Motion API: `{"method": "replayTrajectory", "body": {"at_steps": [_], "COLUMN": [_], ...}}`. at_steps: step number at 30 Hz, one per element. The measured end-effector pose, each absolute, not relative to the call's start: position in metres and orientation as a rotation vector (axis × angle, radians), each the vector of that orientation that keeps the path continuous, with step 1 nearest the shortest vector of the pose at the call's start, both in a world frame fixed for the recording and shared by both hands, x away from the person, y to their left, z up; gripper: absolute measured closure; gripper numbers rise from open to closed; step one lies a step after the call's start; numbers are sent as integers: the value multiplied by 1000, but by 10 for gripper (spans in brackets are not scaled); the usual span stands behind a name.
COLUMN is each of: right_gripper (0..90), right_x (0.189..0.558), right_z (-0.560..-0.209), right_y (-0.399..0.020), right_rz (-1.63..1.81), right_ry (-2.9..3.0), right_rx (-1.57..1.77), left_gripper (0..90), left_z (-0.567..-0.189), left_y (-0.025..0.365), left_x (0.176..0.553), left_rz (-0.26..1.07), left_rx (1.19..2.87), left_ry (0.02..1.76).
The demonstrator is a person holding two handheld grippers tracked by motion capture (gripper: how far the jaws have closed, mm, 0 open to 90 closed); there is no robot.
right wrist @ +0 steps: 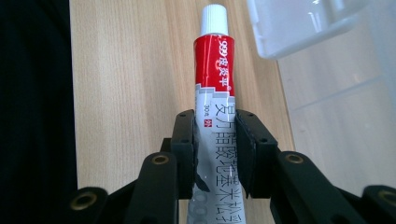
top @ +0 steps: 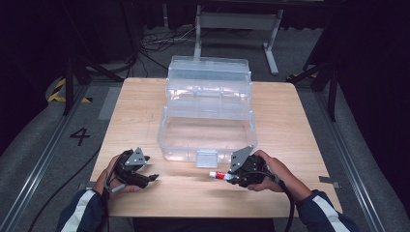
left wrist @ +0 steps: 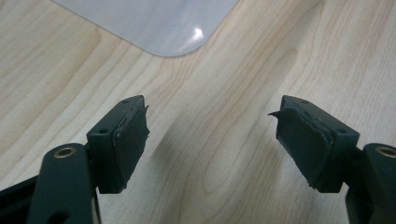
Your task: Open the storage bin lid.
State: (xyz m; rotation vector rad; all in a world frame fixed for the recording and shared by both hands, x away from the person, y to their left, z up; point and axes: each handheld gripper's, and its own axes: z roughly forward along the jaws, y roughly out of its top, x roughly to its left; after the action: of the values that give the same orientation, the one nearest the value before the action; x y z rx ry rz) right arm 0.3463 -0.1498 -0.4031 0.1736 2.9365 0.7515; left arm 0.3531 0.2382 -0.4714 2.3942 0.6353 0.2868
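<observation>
1. The right gripper (right wrist: 215, 140) has its two black jaws closed on an ointment tube (right wrist: 214, 88); the flat matte pads press the soft, glossy body from both sides, about halfway along it; the tube's red shoulder and ribbed white cap jut out beyond the jaw tips.
2. The tube's body is silver-grey with printed characters and a red band toward the cap; its surface shows a sheen and slight creasing between the pads.
3. In the high view the right gripper (top: 227, 177) sits low over the front of the table, the tube (top: 220, 175) lying roughly level and pointing leftward, just in front of the box's latch tab.
4. The left gripper (left wrist: 212, 135) stands wide apart with nothing between its jaws; the rubbery pads (left wrist: 133, 135) look worn, with ragged, peeling edges at the tips; bare wood shows between them.
5. In the high view the left gripper (top: 153, 177) hovers close to the table near its front left, well apart from the tube.
6. The table (top: 135, 121) is pale wood with a fine, wavy grain and rounded corners.
7. A clear plastic storage box (top: 208, 130) sits mid-table, lid raised, tiered trays stepped back; its walls are smooth and rounded at the corners.
</observation>
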Motion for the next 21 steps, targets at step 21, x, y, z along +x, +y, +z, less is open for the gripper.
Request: {"method": "replayTrajectory", "body": {"at_steps": [21], "right_gripper": [710], "right_x": [344], "right_z": [-348], "right_y": [-183], "right_rz": [737], "right_ry": [2843], "right_rx": [171], "left_gripper": [185], "left_z": [-485], "left_y": [248], "left_x": [355], "left_rz": [243], "left_rx": [2299], "left_ry": [673]}}
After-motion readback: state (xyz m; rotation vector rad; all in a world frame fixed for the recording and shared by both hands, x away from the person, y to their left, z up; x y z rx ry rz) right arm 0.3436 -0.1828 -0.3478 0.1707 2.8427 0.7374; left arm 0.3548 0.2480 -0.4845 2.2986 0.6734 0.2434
